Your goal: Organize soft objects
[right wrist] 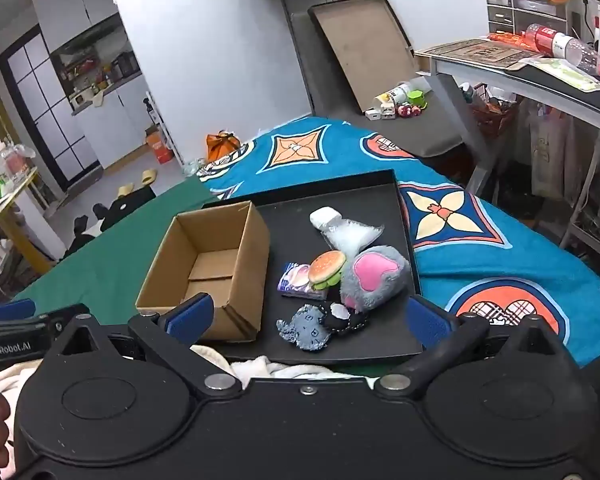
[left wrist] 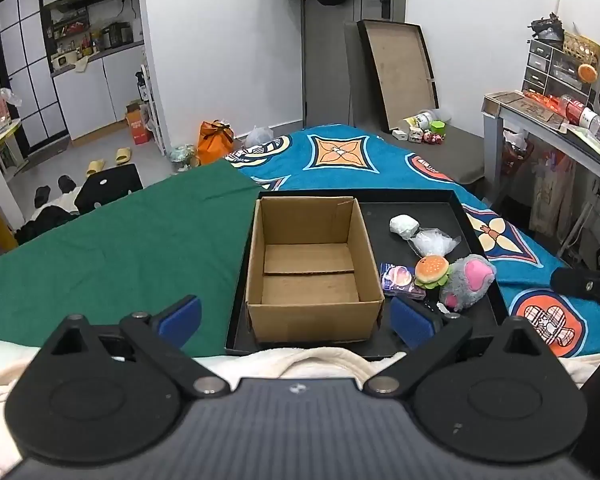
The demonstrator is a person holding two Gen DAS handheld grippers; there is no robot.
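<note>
A: Nothing has gone into the cardboard box yet. It sits open and bare at the left end of the black tray on the bed, and every soft thing lies to the right of the box.

B: Both tools are idle. The left hand-held gripper has its blue pads spread fully apart around the near edge of the box, holding nothing; the right hand-held gripper is just as wide, hovering over the pile.

A: I'd start on the right with the grey-and-pink plush paw, right of the box. It's bulky and will squash, so close across its middle.

B: The burger toy leans against it, between paw and box, and partly covers a small purple packet. Lift straight up or it drags.

A: The denim plush sits nearest us, right of the box; the white bundle and clear crinkly bag lie farthest back.
</note>
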